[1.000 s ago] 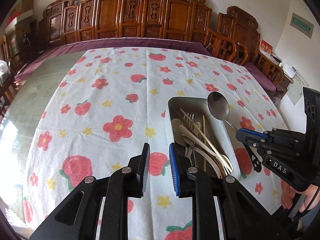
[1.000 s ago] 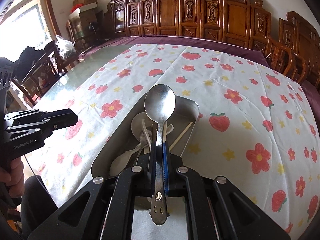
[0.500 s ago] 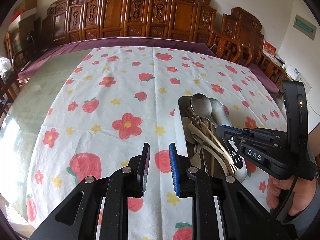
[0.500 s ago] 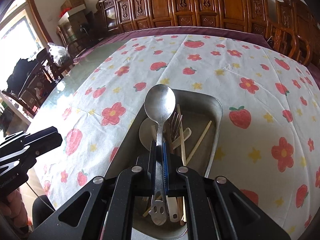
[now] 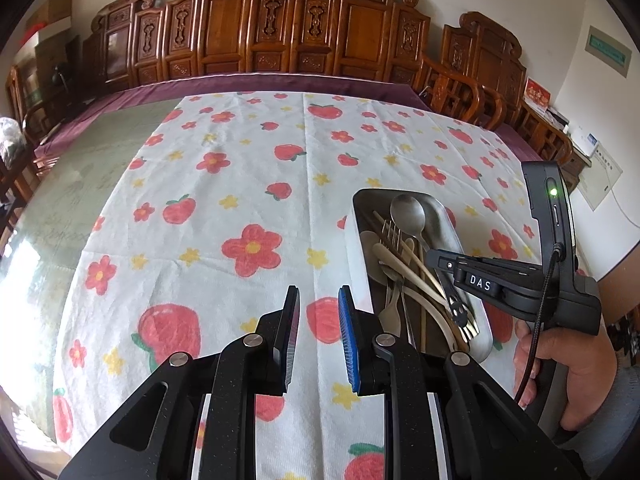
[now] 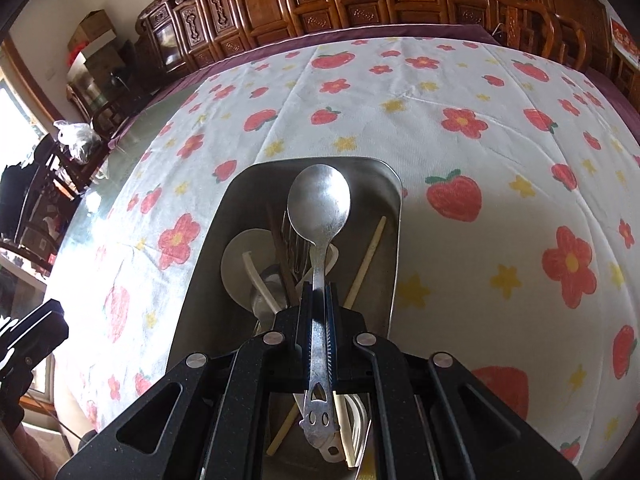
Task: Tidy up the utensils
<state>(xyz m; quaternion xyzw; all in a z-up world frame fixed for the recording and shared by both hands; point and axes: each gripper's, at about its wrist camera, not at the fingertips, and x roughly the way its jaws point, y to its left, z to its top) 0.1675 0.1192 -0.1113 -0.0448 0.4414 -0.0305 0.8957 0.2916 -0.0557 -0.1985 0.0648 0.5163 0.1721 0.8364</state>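
Steel, shiny, the long-handled metal spoon (image 6: 319, 204) is clamped by its handle in the right claw (image 6: 318, 320), above the rectangular metal tray (image 6: 208, 248) of utensils on the counter. The left claw (image 5: 318, 340) hangs apart beside it.

Carved wooden chairs (image 5: 276, 36) stand behind the strawberry-print tablecloth (image 5: 224, 208).

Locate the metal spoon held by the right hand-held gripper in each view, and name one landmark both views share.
Left wrist view: metal spoon at right of centre, bowl over the far end of the steel tray, handle running into the right hand-held gripper.
Right wrist view: spoon at centre, bowl up, handle clamped low between the fingers.
Shared landmark: the steel tray holding the other utensils.
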